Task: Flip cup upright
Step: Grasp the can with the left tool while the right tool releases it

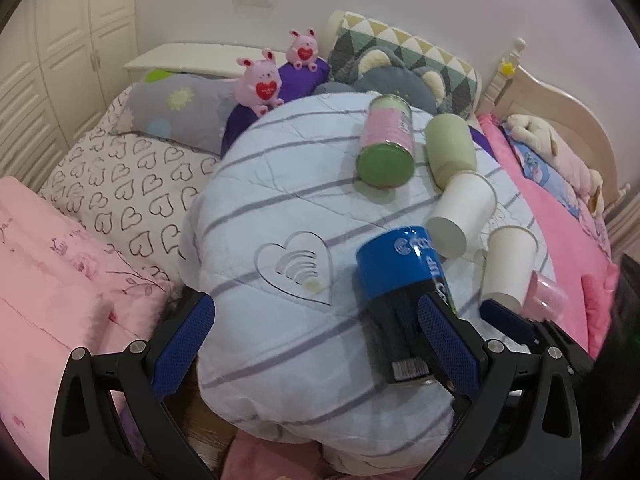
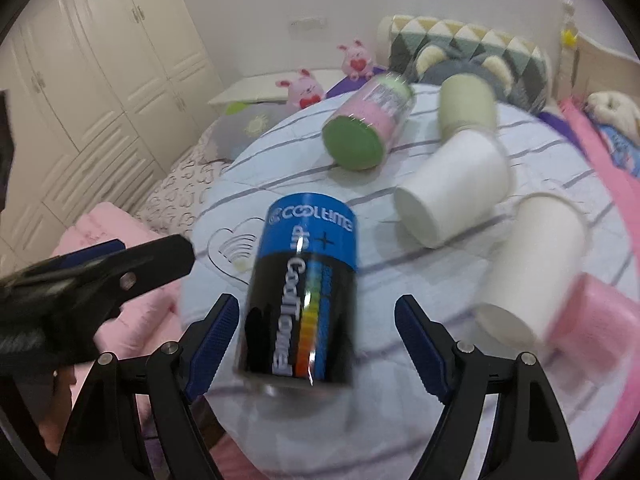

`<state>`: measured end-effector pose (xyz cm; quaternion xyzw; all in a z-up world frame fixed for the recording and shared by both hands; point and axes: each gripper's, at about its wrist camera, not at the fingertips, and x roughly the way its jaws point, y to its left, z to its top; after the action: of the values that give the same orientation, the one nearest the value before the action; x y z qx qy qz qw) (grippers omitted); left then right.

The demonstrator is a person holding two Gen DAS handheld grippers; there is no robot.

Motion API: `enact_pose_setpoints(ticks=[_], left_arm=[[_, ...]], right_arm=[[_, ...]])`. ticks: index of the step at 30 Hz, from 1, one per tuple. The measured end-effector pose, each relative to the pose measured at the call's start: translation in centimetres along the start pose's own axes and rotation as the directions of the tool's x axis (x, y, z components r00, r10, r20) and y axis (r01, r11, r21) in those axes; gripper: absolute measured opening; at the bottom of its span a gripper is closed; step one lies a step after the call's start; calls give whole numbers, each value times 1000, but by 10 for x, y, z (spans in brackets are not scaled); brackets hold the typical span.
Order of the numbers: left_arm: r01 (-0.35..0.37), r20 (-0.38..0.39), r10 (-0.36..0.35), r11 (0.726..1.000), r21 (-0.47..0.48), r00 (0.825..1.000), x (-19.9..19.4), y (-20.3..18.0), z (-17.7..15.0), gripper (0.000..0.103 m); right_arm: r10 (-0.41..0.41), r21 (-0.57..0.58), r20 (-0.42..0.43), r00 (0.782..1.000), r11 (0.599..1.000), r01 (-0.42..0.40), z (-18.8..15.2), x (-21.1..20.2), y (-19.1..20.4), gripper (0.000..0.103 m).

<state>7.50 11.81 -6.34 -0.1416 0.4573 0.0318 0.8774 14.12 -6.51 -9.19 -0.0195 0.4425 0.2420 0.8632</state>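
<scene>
A blue and black "CoolTowel" can [image 2: 304, 292] lies on its side on a striped white quilt [image 2: 400, 380]; it also shows in the left wrist view [image 1: 400, 292]. My right gripper [image 2: 316, 336] is open, its fingers on either side of the can, not touching. My left gripper [image 1: 316, 344] is open over the quilt, left of the can. Two white paper cups [image 2: 452, 192] [image 2: 528, 268] lie on their sides to the right. A pink and green can [image 2: 368, 128] and a pale green cup [image 2: 466, 104] lie farther back.
A small pink cup [image 2: 592, 316] lies at the right by the near white cup. The left gripper's body [image 2: 92, 276] reaches in from the left. Pillows, pink plush rabbits [image 1: 260, 80] and a headboard [image 1: 560, 108] surround the quilt. White wardrobes [image 2: 100, 60] stand at left.
</scene>
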Motion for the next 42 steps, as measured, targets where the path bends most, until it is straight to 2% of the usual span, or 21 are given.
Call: enact_pose_setpoints(ticks=[8, 13, 21, 28, 37, 42], left_arm=[[5, -9, -5, 1000, 9, 1000, 2, -31, -3, 103], [-16, -25, 17, 999, 31, 1000, 9, -49, -2, 103], [-45, -63, 49, 998, 54, 997, 31, -68, 2, 103], [-67, -106, 72, 997, 47, 992, 51, -72, 10, 103], [-88, -197, 83, 996, -20, 977, 82, -57, 16, 103], [-80, -212, 72, 996, -29, 975, 90, -57, 17, 102]], right_arm=[[-26, -4, 71, 997, 1000, 27, -25, -40, -13, 82], [-49, -10, 83, 995, 999, 50, -25, -38, -19, 82], [-33, -14, 78, 996, 999, 34, -30, -34, -39, 82], [-4, -14, 65, 998, 1000, 5, -27, -24, -50, 82], [32, -36, 31, 999, 999, -31, -24, -9, -52, 82], [38, -39, 21, 999, 999, -37, -24, -6, -51, 82]])
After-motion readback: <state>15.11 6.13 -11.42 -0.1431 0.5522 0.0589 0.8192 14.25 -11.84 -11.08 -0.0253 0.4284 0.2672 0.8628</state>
